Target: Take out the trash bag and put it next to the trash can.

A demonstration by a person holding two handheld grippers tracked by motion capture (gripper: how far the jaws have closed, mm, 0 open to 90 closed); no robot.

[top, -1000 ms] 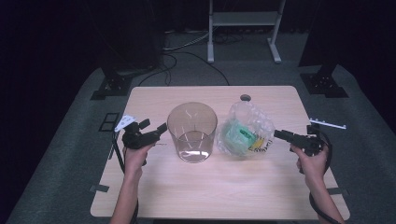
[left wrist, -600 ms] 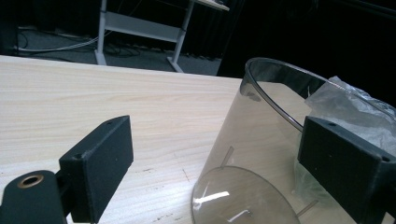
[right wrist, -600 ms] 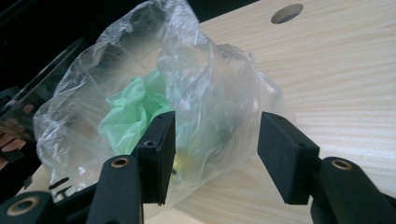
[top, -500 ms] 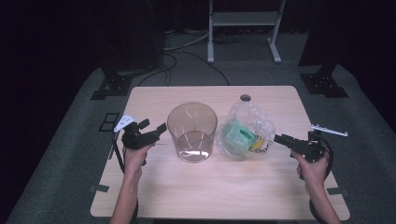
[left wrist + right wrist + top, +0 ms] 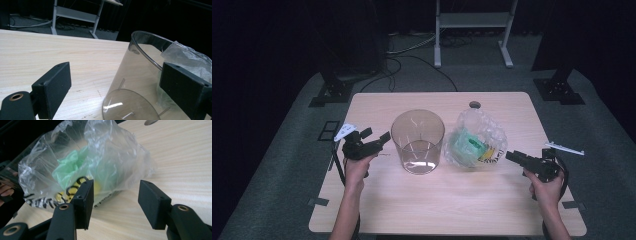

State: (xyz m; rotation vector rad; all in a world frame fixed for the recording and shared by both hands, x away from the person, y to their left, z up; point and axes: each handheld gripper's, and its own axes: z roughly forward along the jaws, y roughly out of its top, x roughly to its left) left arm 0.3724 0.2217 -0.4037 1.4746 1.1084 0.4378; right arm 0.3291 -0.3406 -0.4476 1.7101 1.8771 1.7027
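A clear round plastic container (image 5: 418, 141) stands upright in the middle of the wooden table (image 5: 432, 205). Just to its right lies a crumpled clear plastic bag (image 5: 474, 140) with green and yellow things inside. My left gripper (image 5: 384, 137) hovers close to the container's left side, jaws open. In the left gripper view the container's wall (image 5: 140, 82) rises between and beyond the jaws of the left gripper (image 5: 117, 92), with no pad pressing on it. My right gripper (image 5: 510, 156) points at the bag from the right, a short way off. In the right gripper view the bag (image 5: 85, 167) lies just ahead of the right gripper (image 5: 116, 200), open and holding nothing.
A small round hole (image 5: 474, 105) sits in the table near its far edge, behind the bag. On the carpet beyond stand a white metal frame (image 5: 472, 20) and two black stand bases (image 5: 332, 92) (image 5: 559, 90). Bare wood stretches along the near side.
My right gripper has sunk and drawn a little toward the table's near edge, still pointing at the bag. The left gripper, container and bag stay where they were.
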